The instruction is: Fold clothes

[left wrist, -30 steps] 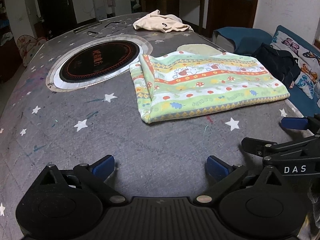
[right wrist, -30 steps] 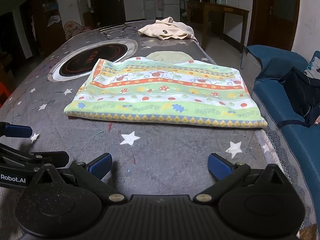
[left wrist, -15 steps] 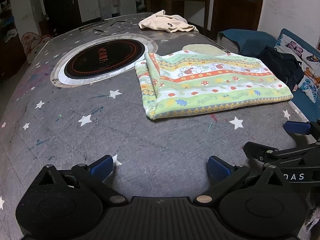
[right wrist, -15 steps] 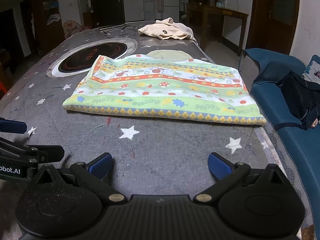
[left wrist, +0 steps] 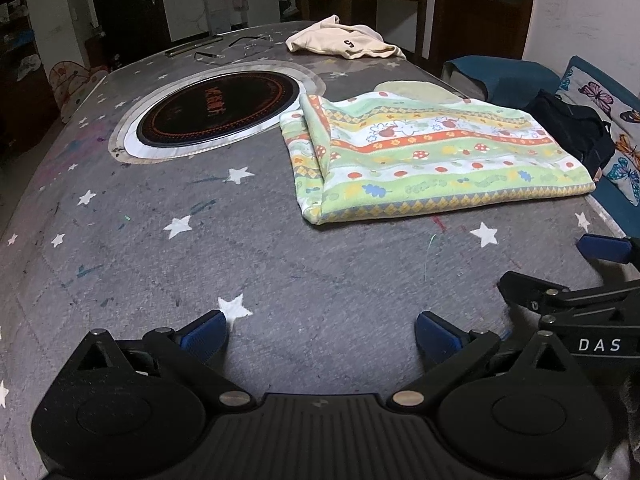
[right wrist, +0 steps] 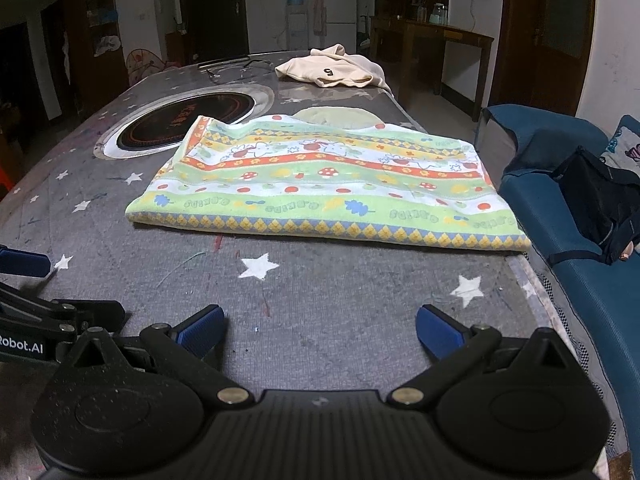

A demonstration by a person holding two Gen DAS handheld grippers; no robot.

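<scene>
A folded green, orange and white patterned cloth lies flat on the grey star-print table; it also shows in the right wrist view. A cream garment lies crumpled at the table's far end, also in the right wrist view. My left gripper is open and empty, low over the table's near part, short of the cloth. My right gripper is open and empty, beside the left one, also short of the cloth's near edge.
A round black cooktop is set into the table left of the cloth. A blue sofa with a black bag runs along the table's right edge. A wooden side table stands behind.
Both grippers have drawn back from the folded cloth and risen slightly; the cloth looks farther away. Both stay open and empty. The cloth has not moved.
</scene>
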